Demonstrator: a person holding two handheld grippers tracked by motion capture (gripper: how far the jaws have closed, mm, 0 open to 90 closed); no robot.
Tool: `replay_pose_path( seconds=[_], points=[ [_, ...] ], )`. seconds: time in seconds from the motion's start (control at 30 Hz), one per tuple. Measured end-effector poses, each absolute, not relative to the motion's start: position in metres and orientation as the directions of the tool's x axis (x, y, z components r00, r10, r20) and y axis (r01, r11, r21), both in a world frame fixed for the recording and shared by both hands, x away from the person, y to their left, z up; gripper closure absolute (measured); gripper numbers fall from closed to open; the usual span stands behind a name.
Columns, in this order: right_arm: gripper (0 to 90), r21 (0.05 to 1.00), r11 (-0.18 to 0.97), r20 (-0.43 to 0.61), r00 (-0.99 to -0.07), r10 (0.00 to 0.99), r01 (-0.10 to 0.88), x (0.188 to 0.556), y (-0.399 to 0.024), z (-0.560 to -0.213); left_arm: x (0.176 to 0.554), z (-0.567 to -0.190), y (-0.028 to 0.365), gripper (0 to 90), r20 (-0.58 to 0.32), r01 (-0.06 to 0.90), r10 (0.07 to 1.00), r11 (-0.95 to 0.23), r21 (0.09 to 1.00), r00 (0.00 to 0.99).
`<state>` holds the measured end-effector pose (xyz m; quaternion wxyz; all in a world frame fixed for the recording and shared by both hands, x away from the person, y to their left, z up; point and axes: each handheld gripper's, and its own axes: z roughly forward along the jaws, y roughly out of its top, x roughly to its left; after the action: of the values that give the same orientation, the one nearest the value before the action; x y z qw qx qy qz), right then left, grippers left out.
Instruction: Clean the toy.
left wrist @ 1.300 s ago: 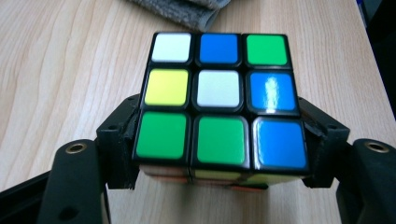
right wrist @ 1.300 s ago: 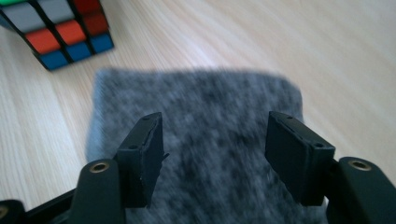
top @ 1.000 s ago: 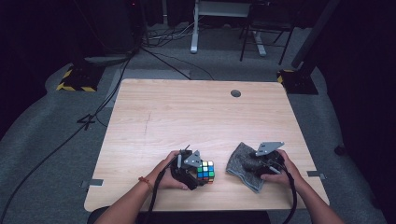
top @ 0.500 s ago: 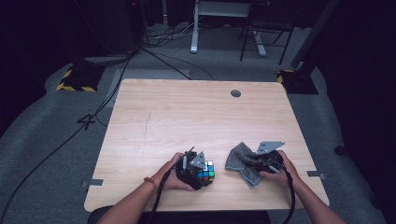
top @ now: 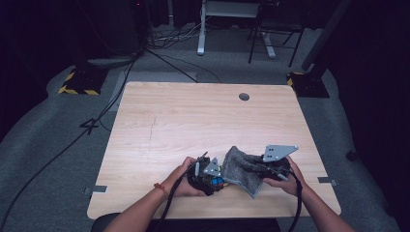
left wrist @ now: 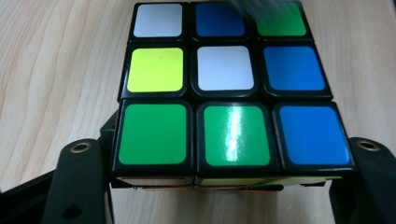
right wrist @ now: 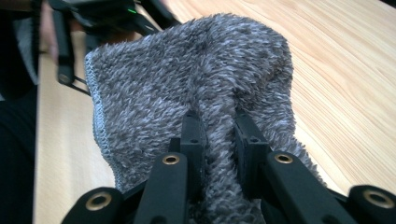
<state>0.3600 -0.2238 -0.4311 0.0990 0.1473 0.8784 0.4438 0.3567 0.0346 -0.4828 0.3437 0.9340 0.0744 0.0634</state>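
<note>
A scrambled colour cube (left wrist: 224, 88) rests on the wooden table (top: 193, 116) near its front edge. My left gripper (left wrist: 224, 154) has just been closing on it and is now shut, with a jaw pressed against each side. From above, the cube (top: 216, 182) is mostly hidden under the left gripper (top: 212, 179). My right gripper (right wrist: 218, 123) is shut on a pinched fold of a grey fluffy cloth (right wrist: 187, 70). From above, the cloth (top: 239, 166) hangs lifted from the right gripper (top: 254, 169), with its free edge close beside the cube.
The table has a round cable hole (top: 244, 96) near its far edge. Cables and desk legs stand on the grey floor beyond it. Both forearms enter from the bottom, and a cable trails from each gripper.
The left jaws closed onto the cube. The right jaws closed on the cloth and rose, pulling it up from lying flat into a raised fold.
</note>
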Motion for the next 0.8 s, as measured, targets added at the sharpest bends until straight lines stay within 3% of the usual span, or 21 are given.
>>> replay_pose_path(
  seconds=[0.27,0.47,0.8],
  points=[
    [76.2,0.804,0.58,-0.031,-0.964,0.265,0.134,0.344,-0.185,-0.426,0.352,-0.475,0.028,32.7,0.102,0.073,0.183,-0.754,0.653,0.978],
    [76.2,0.769,0.632,-0.131,-0.946,0.297,0.092,0.338,-0.173,-0.43,0.353,-0.475,0.029,32.9,0.111,0.083,0.2,-0.761,0.643,0.974],
    [77.4,0.743,0.653,-0.157,-0.909,0.386,0.149,0.358,-0.192,-0.442,0.354,-0.465,0.044,33.3,0.101,0.093,0.223,-0.718,0.689,0.969]
  ],
)
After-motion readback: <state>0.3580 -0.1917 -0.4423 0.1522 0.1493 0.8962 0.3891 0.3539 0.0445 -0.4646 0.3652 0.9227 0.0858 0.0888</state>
